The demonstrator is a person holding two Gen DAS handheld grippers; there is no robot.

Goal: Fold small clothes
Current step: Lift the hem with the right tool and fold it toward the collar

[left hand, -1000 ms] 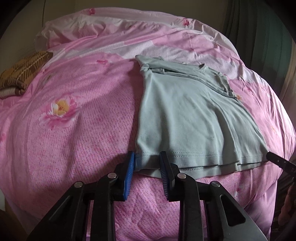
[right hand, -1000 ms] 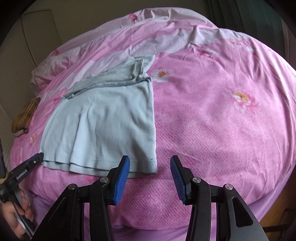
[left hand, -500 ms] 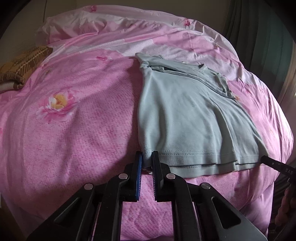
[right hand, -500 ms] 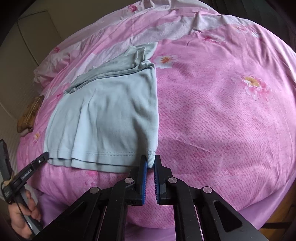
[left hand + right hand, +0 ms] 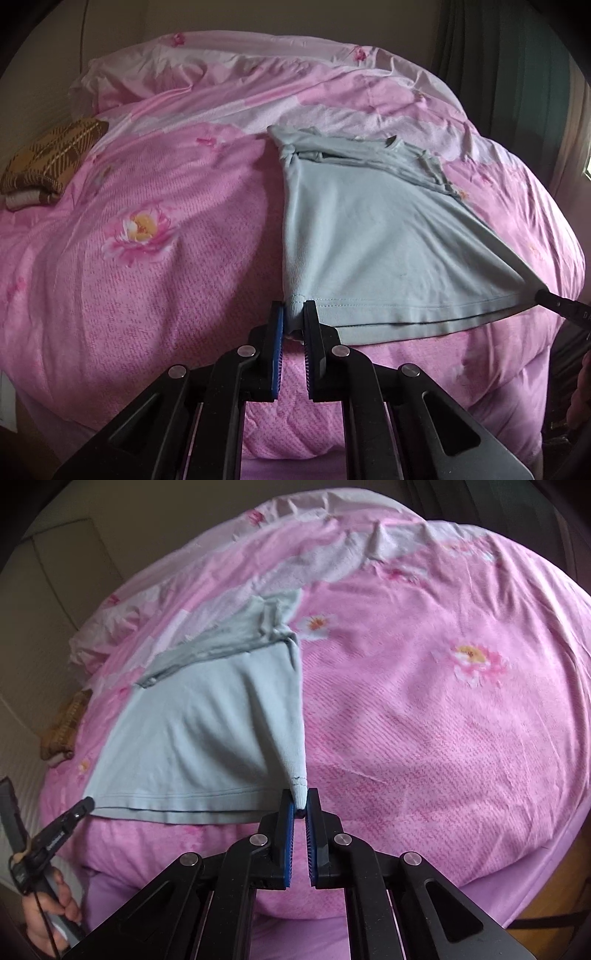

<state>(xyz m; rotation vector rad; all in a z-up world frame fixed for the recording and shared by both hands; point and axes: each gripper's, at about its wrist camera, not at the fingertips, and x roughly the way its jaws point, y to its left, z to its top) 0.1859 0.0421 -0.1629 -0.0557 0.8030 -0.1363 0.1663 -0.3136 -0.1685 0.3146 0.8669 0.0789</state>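
Already the shirt (image 5: 376, 236) lay flat on the pink bed (image 5: 155, 280), collar far from me, hem at the near edge, sleeves tucked in along the top. My left claw (image 5: 293, 321) pinched the hem's left corner; my right claw (image 5: 300, 805) pinched the right one. Both pairs of blades had pressed nearly together, with only the cloth filling the gap. The hem ran taut between the two corners, and those corners sat a little proud of the bed, the fabric fanning back from each pinch.

I judged the step to be the carry-over: hem brought up to the collar to halve the shirt. To do it well I reckoned both corners should rise together and level, kept as far apart as the hem is wide, so the edge stayed straight and no diagonal crease formed. Lifting only enough to clear the bed would keep the far half from dragging. The tucked sleeves looked loose, so a jerk could pull them out.

Containers: I saw none, no basket or drawer. A brown plaid cloth (image 5: 51, 158), folded, lay well off to the left near the pillow (image 5: 155, 74).
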